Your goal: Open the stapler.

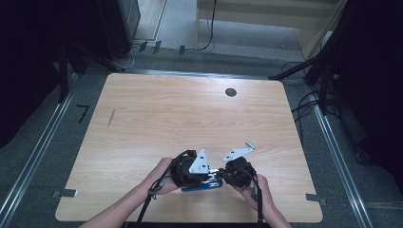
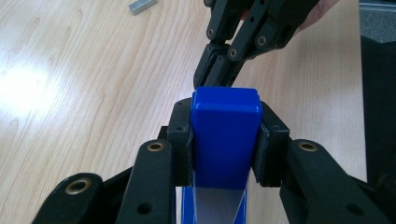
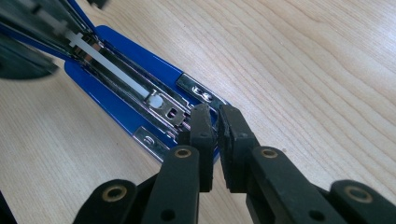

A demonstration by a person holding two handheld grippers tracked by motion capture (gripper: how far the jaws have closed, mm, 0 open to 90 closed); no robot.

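Observation:
A blue stapler (image 1: 202, 186) lies opened up near the table's front edge. My left gripper (image 2: 226, 112) is shut on its blue top arm (image 2: 226, 140), with one pad on each side, and holds it raised off the base. The base (image 3: 112, 109) rests flat on the wood, and the metal staple channel (image 3: 121, 77) is exposed along it. My right gripper (image 3: 215, 116) has its jaws almost together at the front end of that channel; I see nothing between the pads. In the left gripper view, the right gripper (image 2: 212, 79) points down just beyond the blue arm.
A short strip of staples (image 2: 141, 5) lies loose on the wood beyond the grippers. A dark round grommet (image 1: 231, 92) sits near the table's far edge (image 1: 190, 73). Both of the person's hands are close to the front edge.

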